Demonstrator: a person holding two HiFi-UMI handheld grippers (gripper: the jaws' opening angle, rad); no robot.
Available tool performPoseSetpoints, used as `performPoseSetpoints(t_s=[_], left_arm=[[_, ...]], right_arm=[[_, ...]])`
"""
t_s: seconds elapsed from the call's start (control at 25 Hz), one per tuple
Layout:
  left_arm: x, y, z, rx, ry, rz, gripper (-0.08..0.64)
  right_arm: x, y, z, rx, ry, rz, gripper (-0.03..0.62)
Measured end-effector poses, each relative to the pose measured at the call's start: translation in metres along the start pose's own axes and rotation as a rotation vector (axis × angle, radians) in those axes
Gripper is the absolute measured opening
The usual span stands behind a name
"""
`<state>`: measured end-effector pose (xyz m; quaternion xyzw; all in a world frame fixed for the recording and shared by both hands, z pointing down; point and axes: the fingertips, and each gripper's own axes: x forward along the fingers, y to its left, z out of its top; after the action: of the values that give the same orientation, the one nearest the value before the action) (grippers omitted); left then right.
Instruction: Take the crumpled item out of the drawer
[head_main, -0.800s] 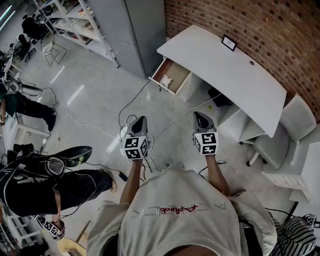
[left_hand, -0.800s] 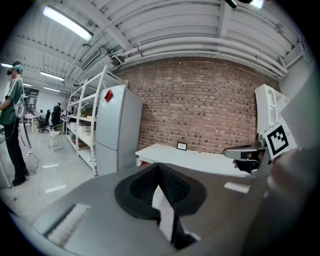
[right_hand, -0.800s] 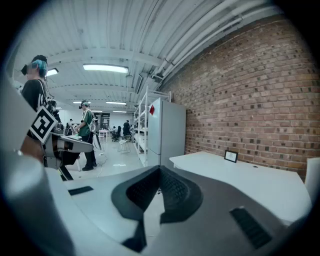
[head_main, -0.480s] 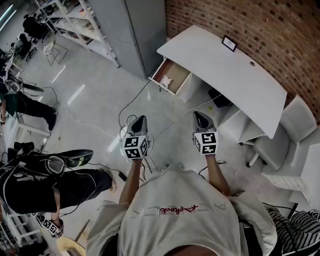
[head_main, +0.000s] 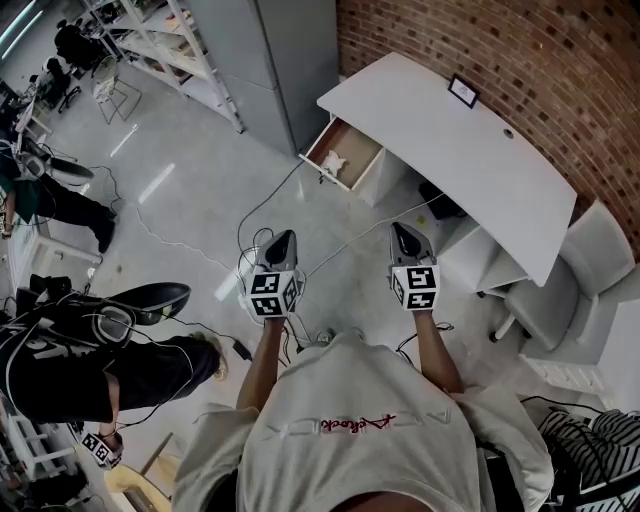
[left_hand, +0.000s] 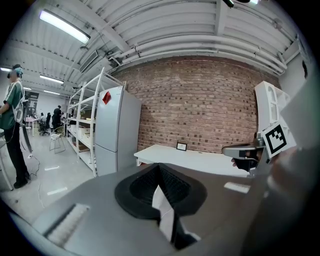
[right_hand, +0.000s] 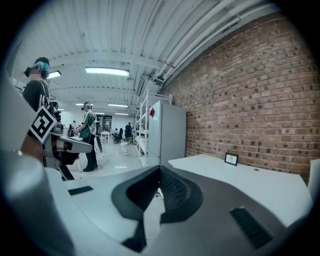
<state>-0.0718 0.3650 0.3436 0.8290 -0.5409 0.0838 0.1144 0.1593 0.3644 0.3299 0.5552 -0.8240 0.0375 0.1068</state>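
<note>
Fingers (left_hand: 175, 186) of left gripper (head_main: 284, 237) and right gripper (head_main: 399, 229) touch; only head view shows crumpled item (head_main: 333, 160) in drawer (head_main: 358, 147)

right tongs (right_hand: 160, 170) closed, empty | white desk (right_hand: 250, 182) ahead-right | framed item (right_hand: 231, 159), perhaps photo

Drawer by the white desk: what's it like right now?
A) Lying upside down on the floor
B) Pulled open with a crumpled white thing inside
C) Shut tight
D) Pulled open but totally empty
B: in the head view the drawer sticks out from the end of the desk, and a crumpled white item lies inside it.
</note>
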Motion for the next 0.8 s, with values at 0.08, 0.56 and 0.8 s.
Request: performPoseSetpoints(t_s=[0.08, 0.56, 0.8], left_arm=[[0.002, -0.003, -0.001, 0.001, 0.001, 0.007, 0.009], [0.024, -0.005, -0.004, -0.010, -0.004, 0.030, 0.009], [0.032, 0.006, -0.011, -0.026, 0.005, 0.041, 0.009]], right_arm=[[0.001, -0.004, -0.002, 0.000, 0.002, 0.011, 0.012], [0.016, -0.018, -0.008, 0.000, 0.003, 0.039, 0.012], [0.033, -0.016, -0.007, -0.004, 0.007, 0.060, 0.012]])
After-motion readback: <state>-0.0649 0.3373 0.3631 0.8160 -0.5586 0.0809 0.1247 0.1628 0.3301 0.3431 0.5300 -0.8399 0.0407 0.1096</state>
